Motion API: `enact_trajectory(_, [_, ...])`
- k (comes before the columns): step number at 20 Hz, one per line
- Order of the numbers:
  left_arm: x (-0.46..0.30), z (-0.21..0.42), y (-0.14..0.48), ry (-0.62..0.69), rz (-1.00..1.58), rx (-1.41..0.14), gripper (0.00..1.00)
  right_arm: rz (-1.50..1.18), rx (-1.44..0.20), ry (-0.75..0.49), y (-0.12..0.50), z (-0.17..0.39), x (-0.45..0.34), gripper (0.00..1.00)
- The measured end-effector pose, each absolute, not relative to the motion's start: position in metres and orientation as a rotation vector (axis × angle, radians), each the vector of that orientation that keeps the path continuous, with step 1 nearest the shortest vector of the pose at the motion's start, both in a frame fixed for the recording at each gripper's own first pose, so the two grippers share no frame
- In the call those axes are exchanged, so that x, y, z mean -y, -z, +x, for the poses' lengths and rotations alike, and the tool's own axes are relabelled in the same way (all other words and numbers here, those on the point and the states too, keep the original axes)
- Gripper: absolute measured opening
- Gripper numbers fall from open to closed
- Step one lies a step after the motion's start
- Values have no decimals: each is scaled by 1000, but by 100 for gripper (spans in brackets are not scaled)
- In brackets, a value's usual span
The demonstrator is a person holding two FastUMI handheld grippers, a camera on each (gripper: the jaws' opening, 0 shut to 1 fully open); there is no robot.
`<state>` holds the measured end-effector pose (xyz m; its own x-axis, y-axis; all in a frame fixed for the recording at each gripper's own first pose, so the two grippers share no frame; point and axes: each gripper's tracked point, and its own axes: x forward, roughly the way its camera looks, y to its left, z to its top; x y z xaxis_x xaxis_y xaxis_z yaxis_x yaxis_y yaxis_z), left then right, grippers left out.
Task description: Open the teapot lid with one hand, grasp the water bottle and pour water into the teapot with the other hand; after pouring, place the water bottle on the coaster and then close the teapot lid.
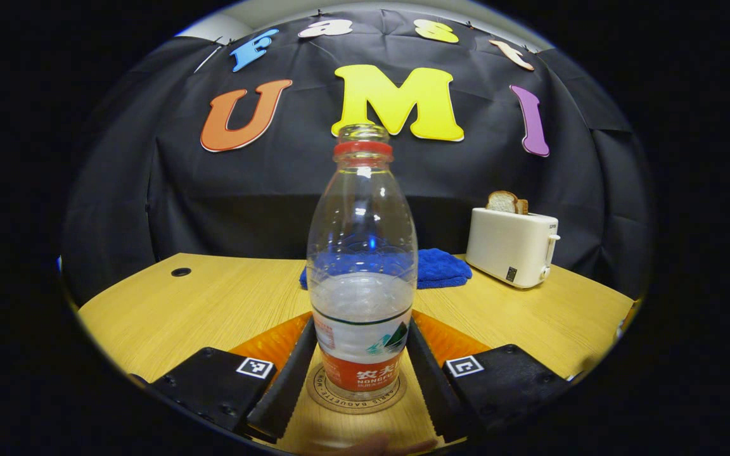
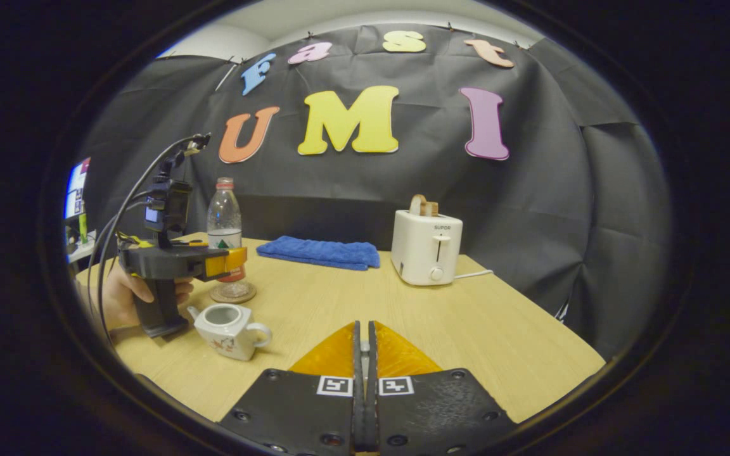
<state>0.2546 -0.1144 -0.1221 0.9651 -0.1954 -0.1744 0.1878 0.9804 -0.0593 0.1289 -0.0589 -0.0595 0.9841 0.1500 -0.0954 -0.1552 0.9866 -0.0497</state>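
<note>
- Left gripper [image 1: 360,373]: its fingers stand on either side of the water bottle [image 1: 362,278], close against the lower label; whether both press on it cannot be told.
- Water bottle: upright on the round coaster [image 1: 355,396] on the wooden table [image 1: 168,316], uncapped and partly full. The right gripper view shows it on the coaster [image 2: 233,293], with the left gripper [image 2: 229,261] at it and a hand [image 2: 125,294] on the handle.
- Teapot [image 2: 229,329]: it sits on the table just in front of the coaster, mouth open and lid off. Whether it holds water cannot be seen.
- Right gripper [image 2: 363,373]: fingers closed together. Nothing can be seen between them, and the lid is not made out.
- Progress, as a judgement: the bottle looks already set on the coaster, so pouring seems done. Releasing the bottle and closing the teapot remain.
- Background: a blue towel [image 2: 320,253] and a toaster [image 2: 427,247] stand well apart from the work.
</note>
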Motion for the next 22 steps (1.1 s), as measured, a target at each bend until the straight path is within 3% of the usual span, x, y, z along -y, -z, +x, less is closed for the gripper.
enact_trajectory(1, [113, 254, 126, 191, -40, -187, 88, -60, -93, -155, 59, 128, 58, 0])
enact_trajectory(12, [107, 215, 118, 220, 20, -130, 92, -101, -60, -160, 48, 120, 45, 0])
enact_trajectory(22, [70, 143, 51, 108, 69, -1, 92, -33, -29, -259, 38, 126, 2, 0])
